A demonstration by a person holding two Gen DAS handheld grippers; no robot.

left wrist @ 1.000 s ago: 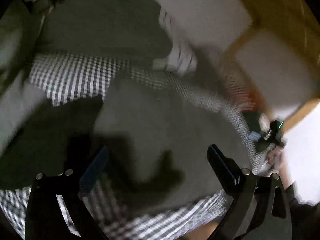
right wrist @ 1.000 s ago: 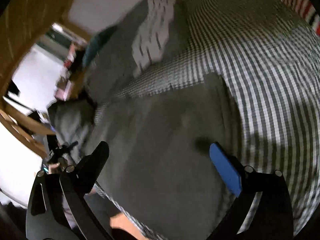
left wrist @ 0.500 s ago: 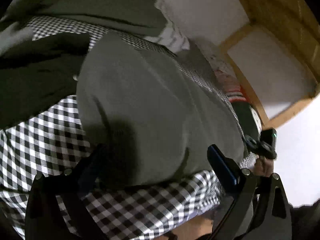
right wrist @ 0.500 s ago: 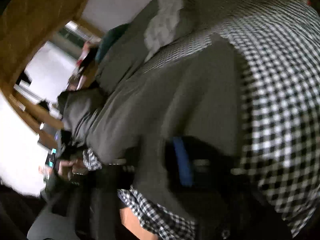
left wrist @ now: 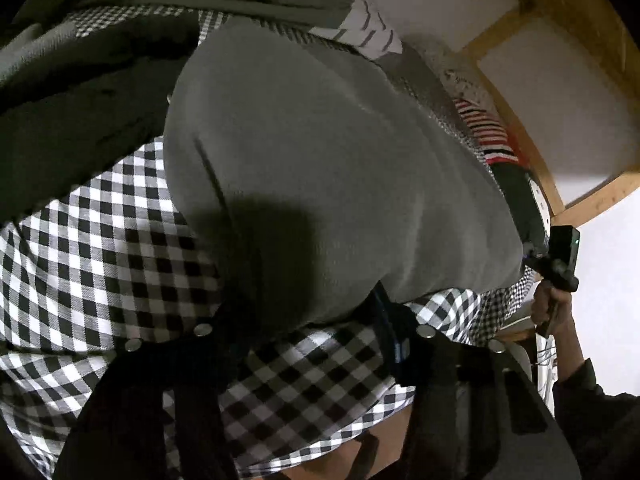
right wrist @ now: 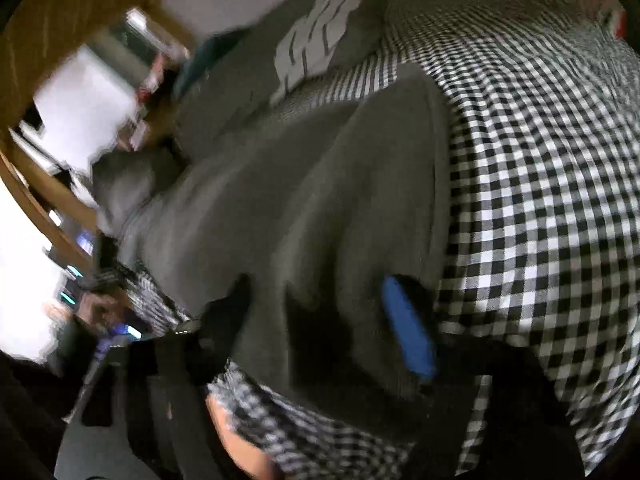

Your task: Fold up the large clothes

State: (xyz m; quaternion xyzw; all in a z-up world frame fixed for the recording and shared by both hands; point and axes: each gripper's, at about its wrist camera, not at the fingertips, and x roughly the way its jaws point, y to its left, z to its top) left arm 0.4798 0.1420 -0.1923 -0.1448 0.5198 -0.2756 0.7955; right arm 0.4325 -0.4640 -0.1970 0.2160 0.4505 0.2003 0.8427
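Both claws lower, left claw (left wrist: 308,316) closing onto grey garment (left wrist: 320,152).

Garment (left wrist: 320,152) on bedsheet (left wrist: 100,248) — pillow (left wrist: 368,28) behind, w/ clothes pile (left wrist: 72,92) left.

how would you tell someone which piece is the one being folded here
Start from the black-and-white checked bedsheet that covers the bed. On it, at the near edge, lies the grey garment, broad and plain. It differs from the dark clothing heaped beside it by its lighter grey, and both the left gripper and right gripper have its near hem between their fingers.
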